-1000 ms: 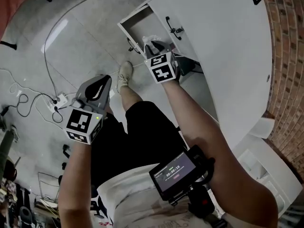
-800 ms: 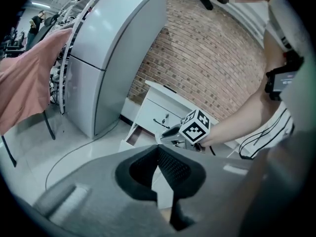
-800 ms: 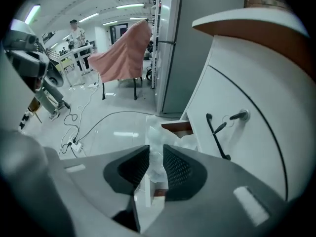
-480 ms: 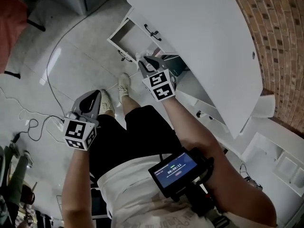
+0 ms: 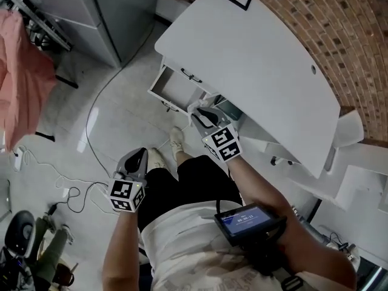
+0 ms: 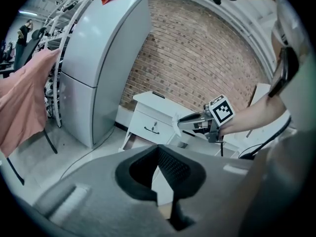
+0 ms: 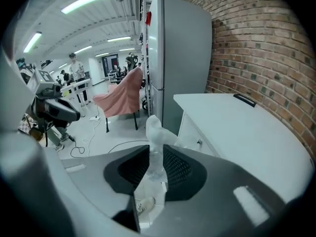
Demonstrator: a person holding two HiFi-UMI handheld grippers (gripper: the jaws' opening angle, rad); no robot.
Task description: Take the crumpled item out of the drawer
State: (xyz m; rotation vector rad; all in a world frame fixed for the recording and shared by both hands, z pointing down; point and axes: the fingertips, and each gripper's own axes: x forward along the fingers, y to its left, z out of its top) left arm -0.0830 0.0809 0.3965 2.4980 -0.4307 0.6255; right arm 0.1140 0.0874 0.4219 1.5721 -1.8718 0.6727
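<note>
In the head view my right gripper (image 5: 202,114) is shut on the crumpled white item (image 5: 194,106), just right of the open, empty-looking drawer (image 5: 174,90) under the white table (image 5: 254,53). The right gripper view shows the item (image 7: 155,131) standing up between the pads of that gripper (image 7: 155,154). My left gripper (image 5: 136,160) hangs lower left over the floor, tips together with nothing in them (image 6: 159,149). From the left gripper view, the right gripper (image 6: 193,120) holds the item (image 6: 176,124) in front of the drawer unit (image 6: 150,122).
A grey fridge (image 5: 115,11) stands left of the table against a brick wall (image 5: 339,23). A pink cloth (image 5: 24,83) hangs on a rack at far left. Cables (image 5: 73,190) lie on the floor. My legs and shoes (image 5: 177,139) are below the drawer.
The right gripper with the crumpled item has come away from the drawer mouth. The head view has swung, bringing in the fridge and more wall. The left gripper stays low, still shut.
</note>
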